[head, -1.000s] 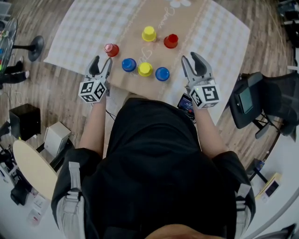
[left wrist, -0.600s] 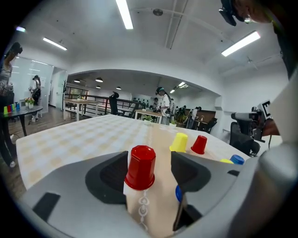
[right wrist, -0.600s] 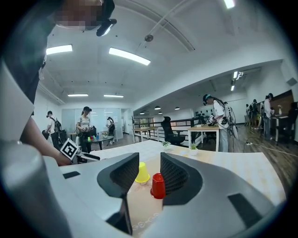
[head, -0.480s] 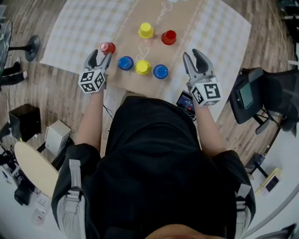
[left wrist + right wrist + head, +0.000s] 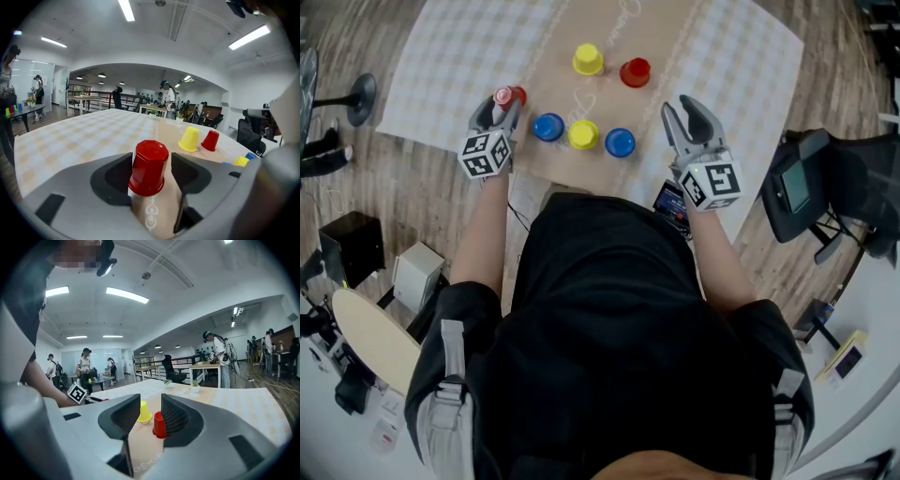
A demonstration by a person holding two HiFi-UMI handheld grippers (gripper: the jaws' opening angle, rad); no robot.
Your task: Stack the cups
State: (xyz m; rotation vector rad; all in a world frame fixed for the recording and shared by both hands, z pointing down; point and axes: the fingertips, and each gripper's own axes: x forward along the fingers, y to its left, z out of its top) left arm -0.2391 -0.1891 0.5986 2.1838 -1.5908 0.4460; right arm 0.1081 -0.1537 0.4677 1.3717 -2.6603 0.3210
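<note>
**Cups wait to be stacked:** A person's left gripper (image 5: 502, 103) straddles an upturned red plastic cup (image 5: 149, 168) on a worktop (image 5: 441, 66) covered by a pale checked cloth with a tan strip down its middle. The jaws stand apart, one on each side of the cup and close to its walls. A thin gap shows on the right-hand side, and neither jaw can be seen squeezing it. The cup stands mouth-down on the tan strip, level with the jaw tips.

Just to the right of those jaws, three more upturned cups stand close together in a row. They are a round blue plastic cup (image 5: 548, 127), a yellow plastic cup (image 5: 583, 134) and a second blue plastic cup (image 5: 620, 142).

Beyond the row, well ahead of both pairs of jaws, a far yellow cup (image 5: 588, 59) and a far red cup (image 5: 635, 71) stand side by side, a little apart. Each cup stands alone.

The right gripper (image 5: 682, 111) is held near the front of the cloth, just right of the second blue plastic cup. Its jaws are roughly half open and hold nothing. The right gripper view shows only the two far cups through the gap, well ahead of the jaws.
</note>
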